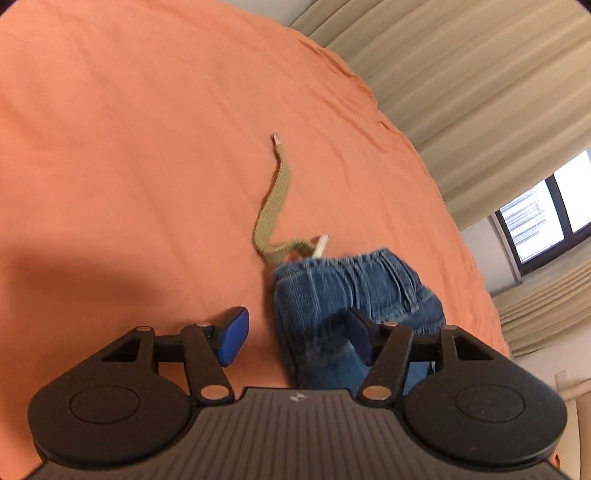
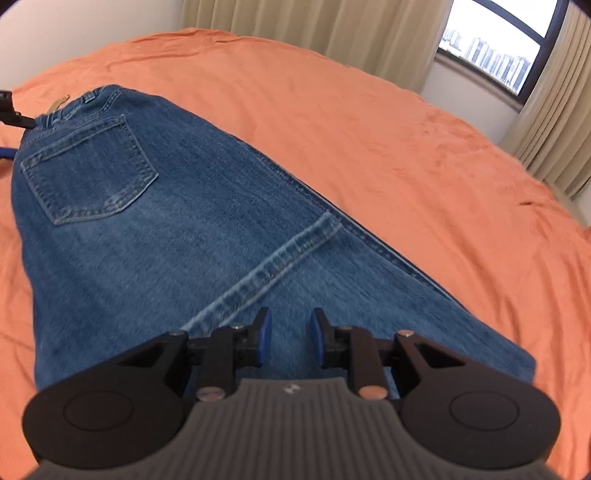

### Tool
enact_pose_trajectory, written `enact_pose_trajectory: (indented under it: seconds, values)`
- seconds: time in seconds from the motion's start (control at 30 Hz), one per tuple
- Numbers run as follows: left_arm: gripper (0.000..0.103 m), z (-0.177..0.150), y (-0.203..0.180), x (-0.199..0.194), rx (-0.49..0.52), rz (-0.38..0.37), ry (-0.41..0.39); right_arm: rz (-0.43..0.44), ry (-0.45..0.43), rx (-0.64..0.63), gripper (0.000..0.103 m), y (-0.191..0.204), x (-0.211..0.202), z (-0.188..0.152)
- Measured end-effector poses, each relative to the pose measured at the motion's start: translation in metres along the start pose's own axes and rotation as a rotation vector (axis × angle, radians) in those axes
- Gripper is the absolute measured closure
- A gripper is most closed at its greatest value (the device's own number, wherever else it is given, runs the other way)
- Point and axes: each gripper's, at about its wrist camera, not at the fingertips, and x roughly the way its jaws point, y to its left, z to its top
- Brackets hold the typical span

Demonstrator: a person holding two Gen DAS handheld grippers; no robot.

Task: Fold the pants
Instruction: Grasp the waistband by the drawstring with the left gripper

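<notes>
Blue jeans (image 2: pixel 207 236) lie flat on the orange bed sheet (image 2: pixel 369 122), back pocket (image 2: pixel 88 170) up, with a leg folded so its hem (image 2: pixel 277 258) crosses the cloth. In the left wrist view the waistband end (image 1: pixel 354 291) is bunched, and a khaki drawstring (image 1: pixel 275 195) trails from it across the sheet. My left gripper (image 1: pixel 295 338) is open at the waistband's left edge, its right pad over the denim and nothing pinched. The right gripper (image 2: pixel 291 341) hovers over the lower leg, its jaws narrowly apart and only flat denim showing in the gap. One of the left fingers (image 2: pixel 20 120) shows beside the waistband.
Beige curtains (image 2: pixel 295 22) hang behind the bed, and a window (image 2: pixel 491 44) is at the upper right. Bare orange sheet (image 1: pixel 129 147) spreads to the left of and beyond the waistband. The far edge of the bed (image 1: pixel 417 147) runs along the curtains.
</notes>
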Motion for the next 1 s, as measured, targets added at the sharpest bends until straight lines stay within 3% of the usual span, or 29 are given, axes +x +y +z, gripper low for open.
enact_pose_trajectory:
  seconds: [0.2,0.3,0.37,0.47,0.57,0.73,0.83,1.0]
  values:
    - [0.033,-0.003,-0.007,0.03,0.076,0.021,0.003,0.042,0.067,0.023,0.085,-0.006,0.029,0.006]
    - [0.043,-0.007,-0.014,0.035,0.126,0.047,-0.007,0.043,0.088,0.019,0.085,-0.006,0.036,0.005]
    - [0.057,-0.009,-0.019,0.035,0.146,0.049,-0.012,0.043,0.092,0.022,0.085,-0.006,0.038,0.005]
    - [0.071,-0.008,-0.025,0.03,0.148,0.052,-0.019,0.046,0.094,0.038,0.085,-0.006,0.041,0.004]
    - [0.079,-0.006,-0.03,0.014,0.142,0.022,-0.044,0.041,0.095,0.05,0.085,-0.007,0.043,0.004]
    - [0.082,-0.006,-0.064,-0.029,0.167,-0.084,-0.111,0.021,0.104,0.044,0.085,-0.002,0.043,0.005]
    - [0.083,-0.018,-0.103,-0.059,0.266,-0.143,-0.154,0.008,0.103,0.035,0.085,0.003,0.041,0.006]
    - [0.083,-0.071,-0.182,-0.094,0.551,-0.185,-0.18,-0.065,0.014,0.067,0.083,0.007,0.014,0.0]
